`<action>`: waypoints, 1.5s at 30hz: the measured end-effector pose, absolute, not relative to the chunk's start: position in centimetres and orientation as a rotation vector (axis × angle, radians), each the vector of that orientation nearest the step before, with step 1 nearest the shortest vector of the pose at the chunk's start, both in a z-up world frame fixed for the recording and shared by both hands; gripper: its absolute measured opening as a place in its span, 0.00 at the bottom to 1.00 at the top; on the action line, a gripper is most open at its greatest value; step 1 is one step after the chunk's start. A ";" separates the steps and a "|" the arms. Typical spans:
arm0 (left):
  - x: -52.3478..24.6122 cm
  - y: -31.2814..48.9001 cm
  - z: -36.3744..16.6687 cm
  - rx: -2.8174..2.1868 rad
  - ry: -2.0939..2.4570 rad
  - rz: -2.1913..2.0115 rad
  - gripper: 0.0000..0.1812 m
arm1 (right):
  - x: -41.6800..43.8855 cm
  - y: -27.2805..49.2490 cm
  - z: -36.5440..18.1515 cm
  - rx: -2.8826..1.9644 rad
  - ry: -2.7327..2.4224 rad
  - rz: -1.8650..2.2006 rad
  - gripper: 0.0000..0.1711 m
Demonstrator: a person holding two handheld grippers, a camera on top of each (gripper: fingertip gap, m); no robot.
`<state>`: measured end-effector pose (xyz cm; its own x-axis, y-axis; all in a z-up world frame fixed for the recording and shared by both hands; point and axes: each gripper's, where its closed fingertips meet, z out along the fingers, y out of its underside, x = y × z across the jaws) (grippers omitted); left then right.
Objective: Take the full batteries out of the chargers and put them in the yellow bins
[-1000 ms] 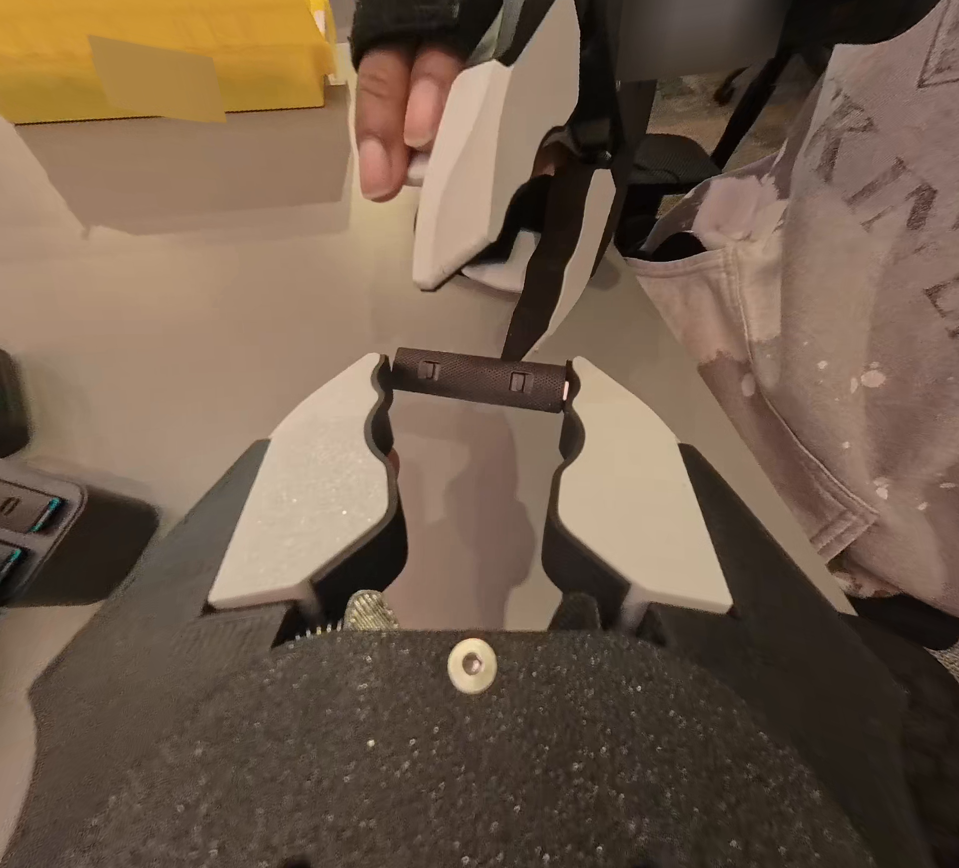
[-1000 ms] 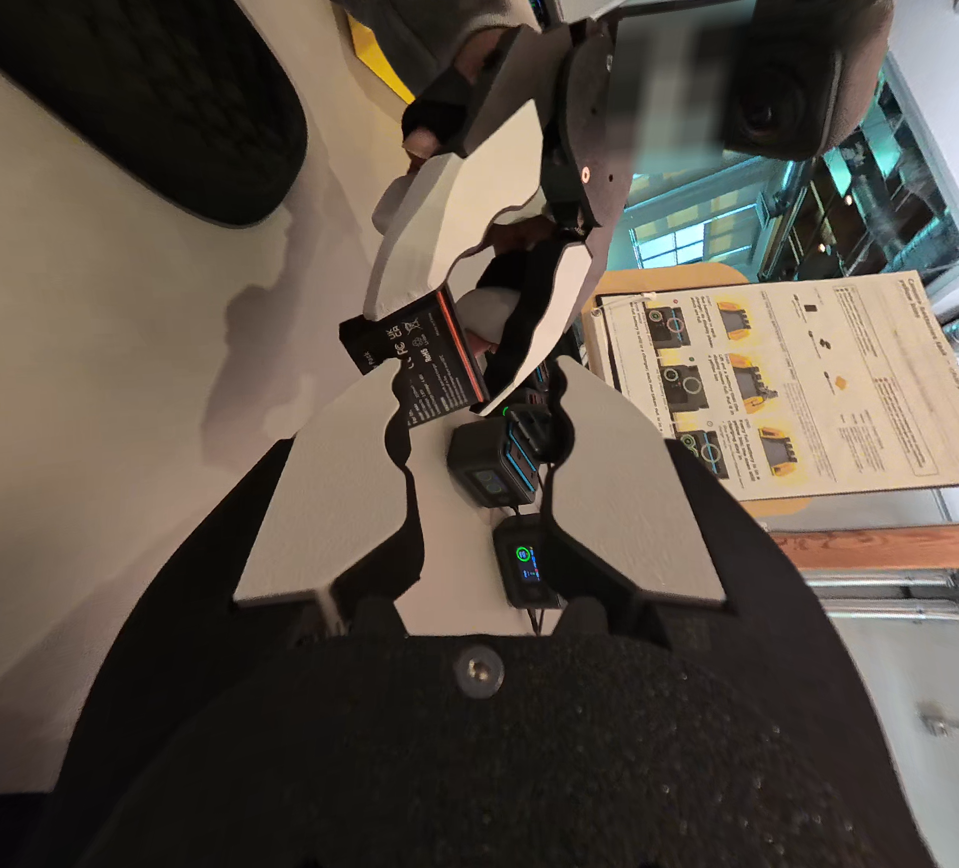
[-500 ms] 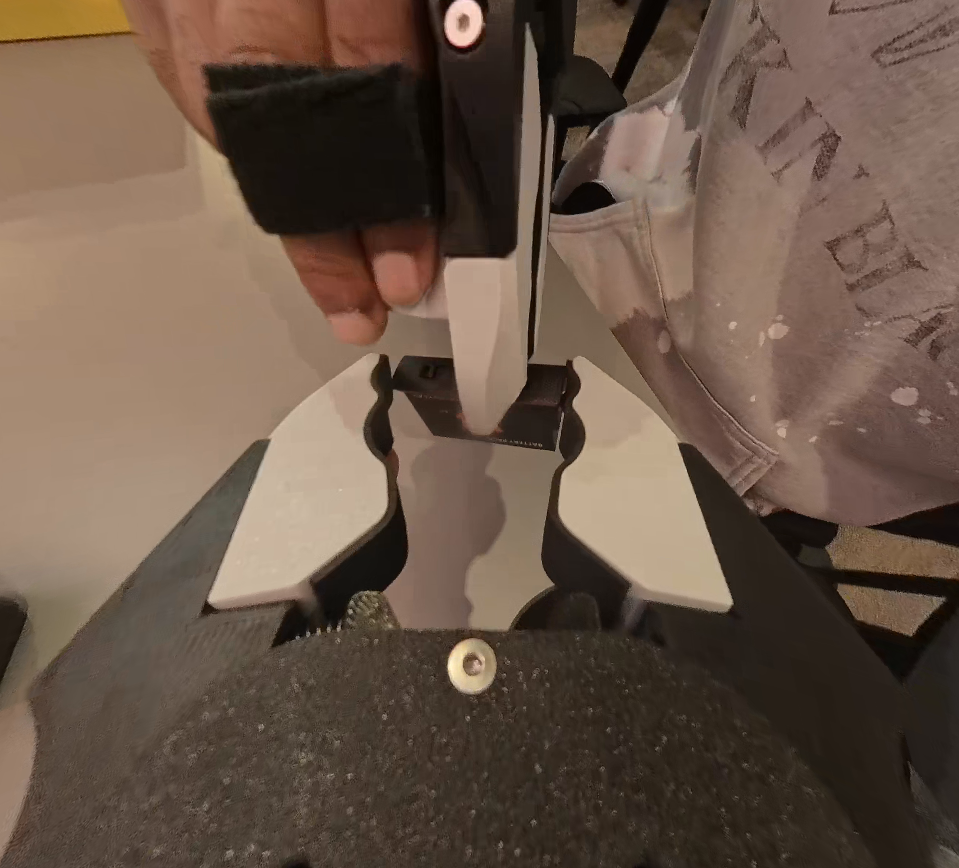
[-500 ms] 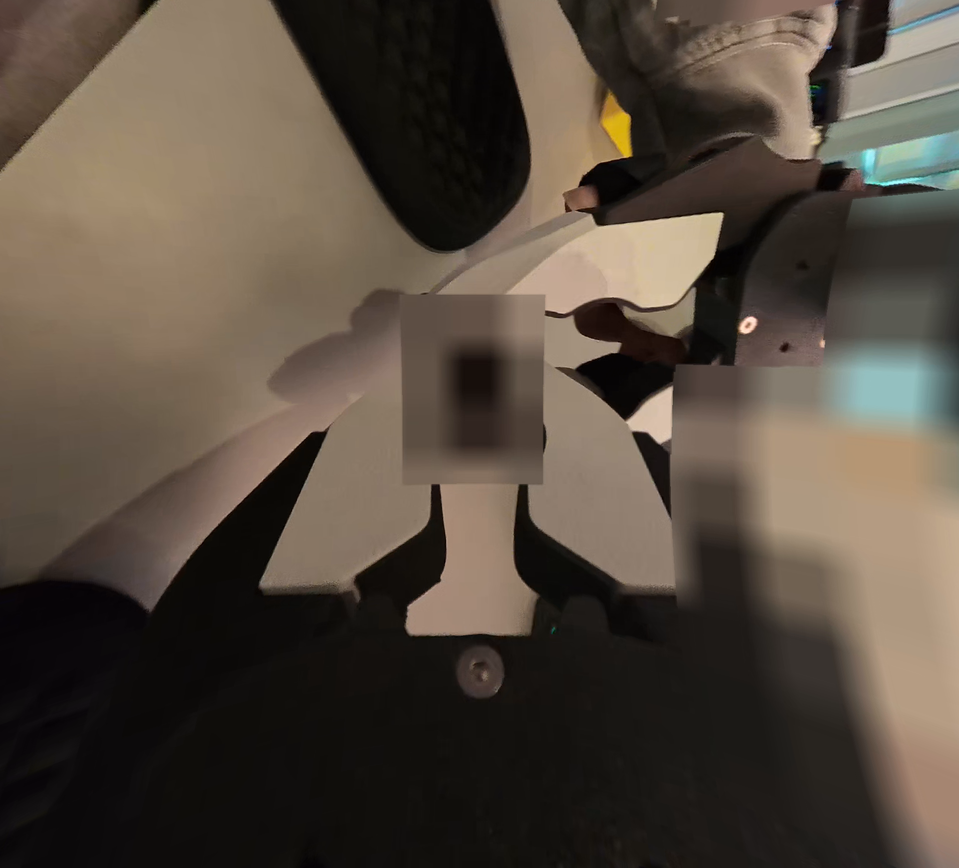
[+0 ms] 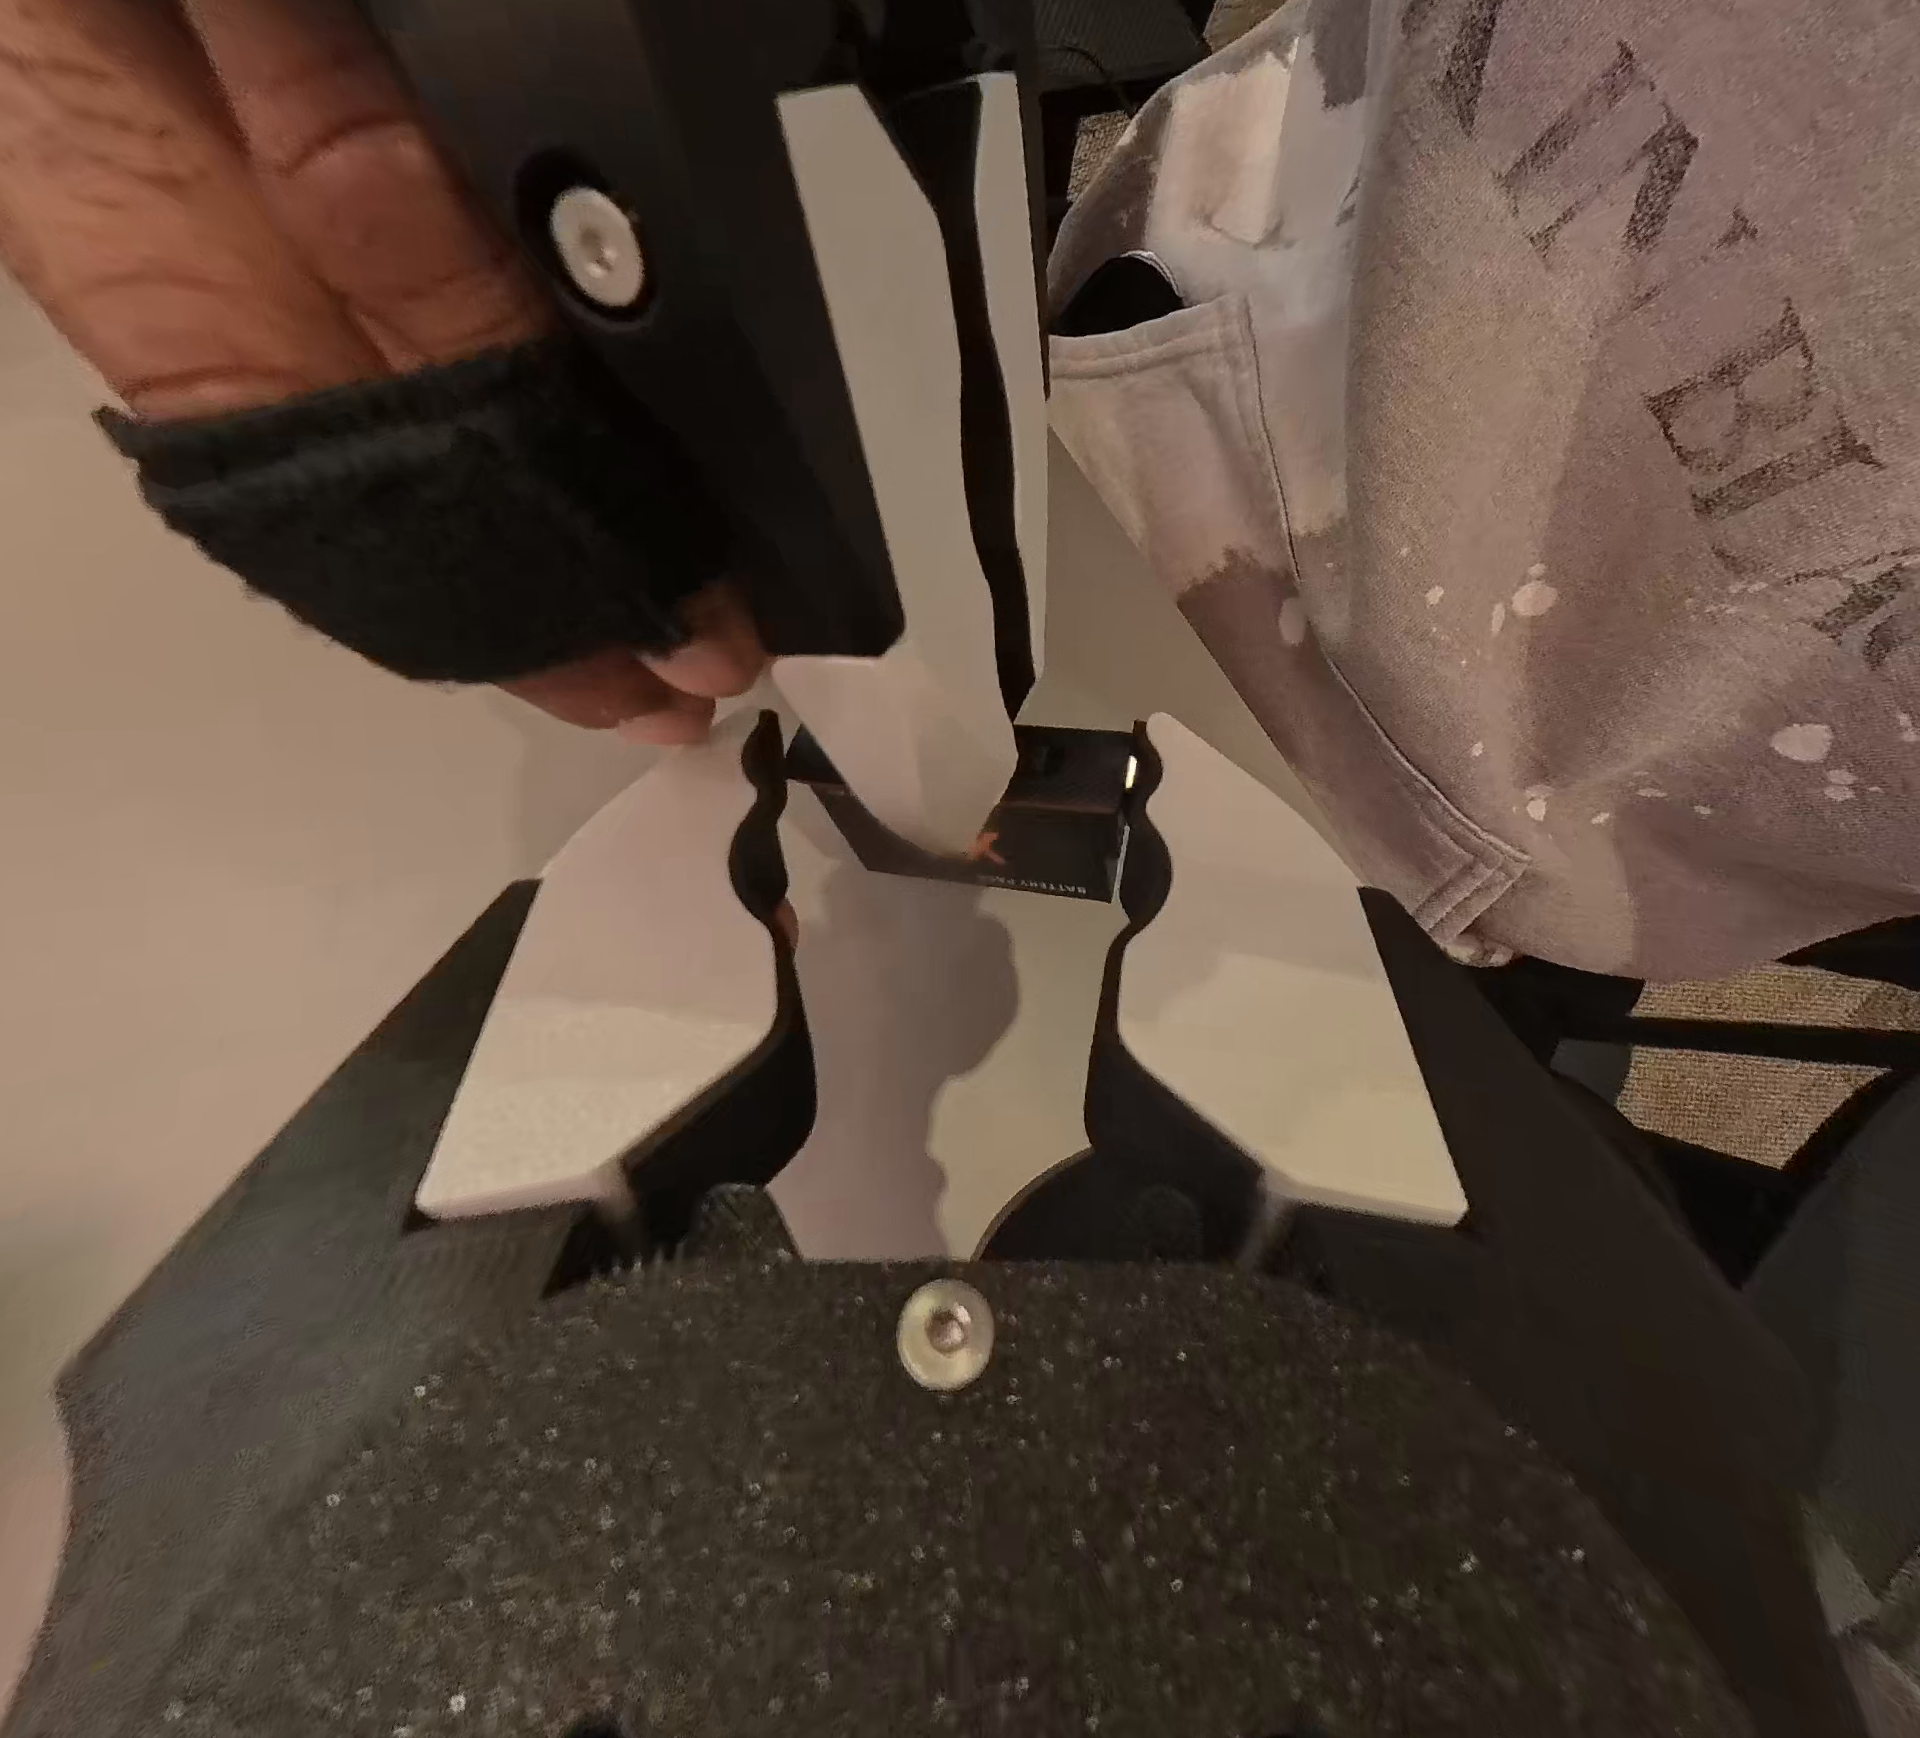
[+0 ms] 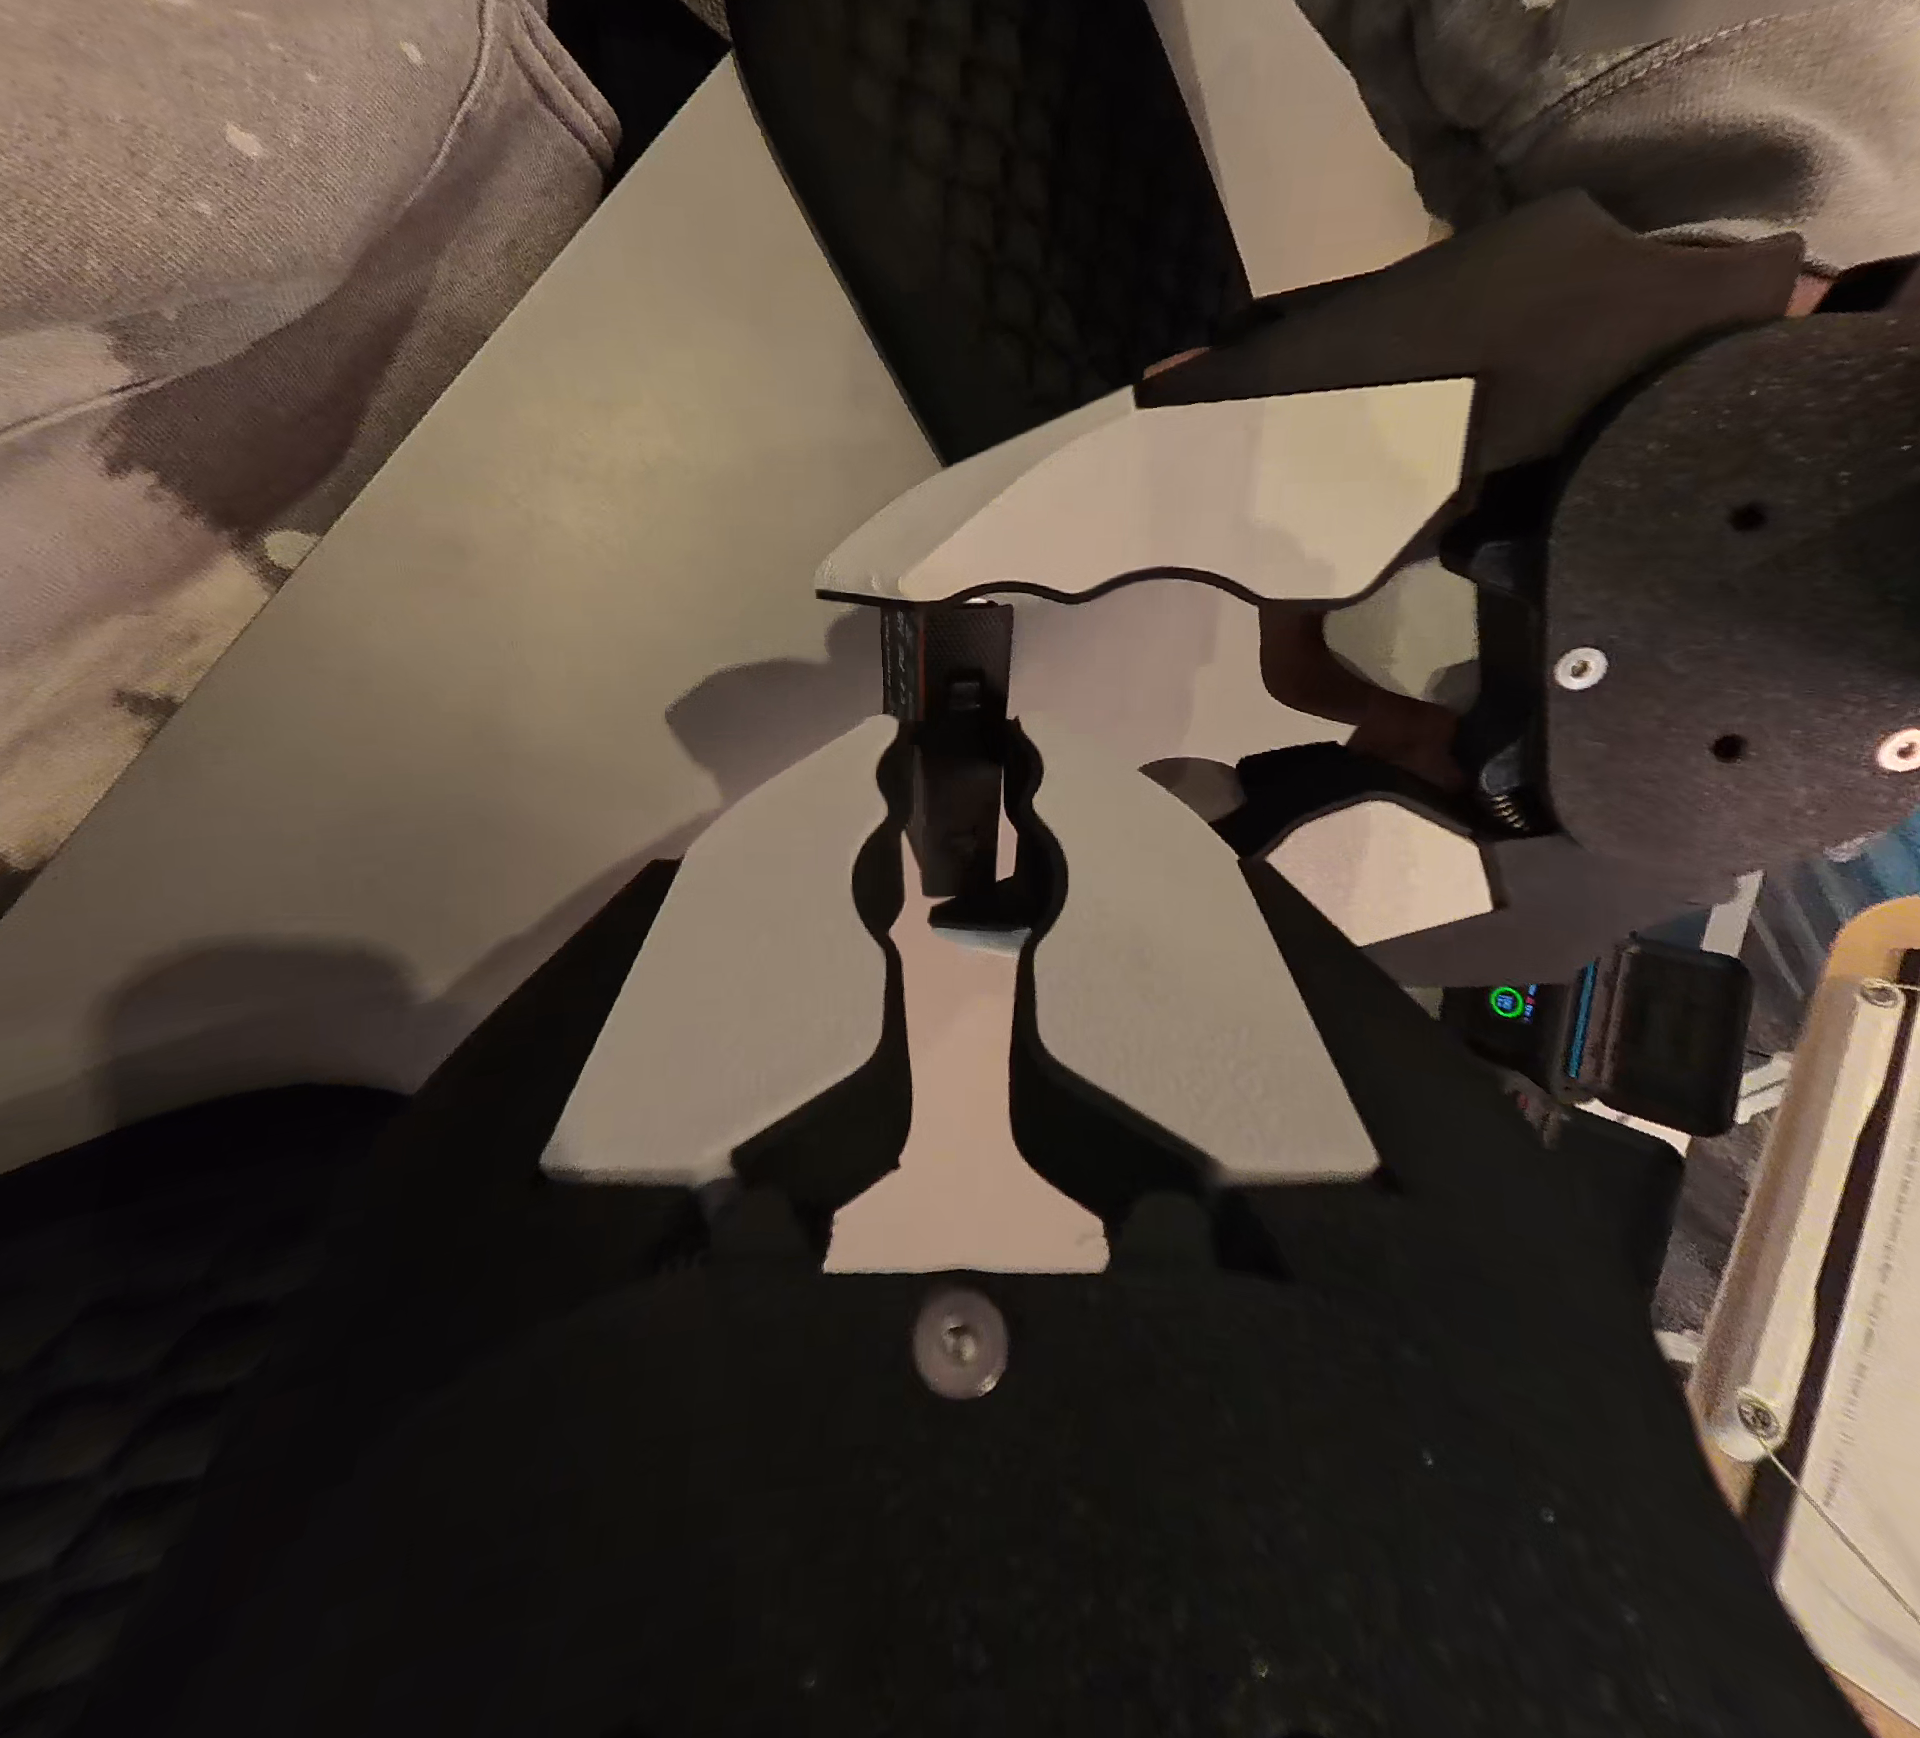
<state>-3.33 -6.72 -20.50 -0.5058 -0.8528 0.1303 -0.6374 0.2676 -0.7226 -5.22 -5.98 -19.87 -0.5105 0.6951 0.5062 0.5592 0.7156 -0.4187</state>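
A black battery (image 5: 1060,821) is held in the air between both grippers, above the pale table (image 5: 208,857). My left gripper (image 5: 956,738) is shut on its two ends. My right gripper (image 5: 987,815) comes down from above, held by a hand with a black strap (image 5: 416,525), and pinches the battery's middle. In the right wrist view the battery (image 6: 956,649) stands between the right gripper's (image 6: 958,738) tips, and the left gripper (image 6: 987,680) reaches in from the right, its upper finger (image 6: 1195,514) on the battery's top. No yellow bin is in view.
A black charger (image 6: 1652,1044) with a green ring light sits at the right, next to a board with a printed sheet (image 6: 1849,1273). A black mesh chair (image 6: 966,182) stands past the table edge. The person's grey sweatshirt (image 5: 1558,441) is close on the right. Both grippers' tips are close together, under 4 cm apart. Between my left fingertips and the black charger (image 6: 1652,1044) there is roughly 35 centimeters.
The right gripper swung over from the side and closed on the battery that the left gripper holds. The left view turned away from the yellow bin and the chargers.
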 end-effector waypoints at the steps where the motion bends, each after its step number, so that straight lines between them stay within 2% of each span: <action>1: -3.3 -6.8 -20.6 -1.373 2.263 -1.070 0.35 | -5.2 -6.0 -20.0 -0.951 -2.255 0.267 0.09; 11: -3.1 -6.3 -20.7 -1.403 2.202 -1.088 0.35 | -5.1 -5.7 -20.1 -0.997 -2.234 0.250 0.08; 21: -3.8 -0.3 -17.7 -1.447 1.687 -0.859 0.36 | -3.3 -1.2 -16.9 -1.138 -1.925 0.090 0.08; 30: -5.2 5.7 -16.6 -1.551 1.127 -0.590 0.29 | 1.3 3.8 -16.1 -1.472 -1.583 -0.055 0.08; 37: -7.0 8.3 -18.2 -1.601 0.944 -0.374 0.21 | 6.9 8.5 -15.7 -1.756 -1.335 -0.109 0.08; 44: -8.9 9.3 -18.7 -1.600 0.831 -0.253 0.00 | 10.3 14.0 -13.6 -1.841 -1.275 -0.166 0.08; 45: -9.3 9.4 -18.6 -1.597 0.816 -0.232 0.00 | 10.4 14.8 -13.3 -1.840 -1.282 -0.173 0.08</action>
<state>-9.27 9.44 -18.64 0.7281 -0.6170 -0.2986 -0.3675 0.0163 -0.9299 10.38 14.81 -13.28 0.4614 0.6992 0.5462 0.8191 -0.0991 -0.5650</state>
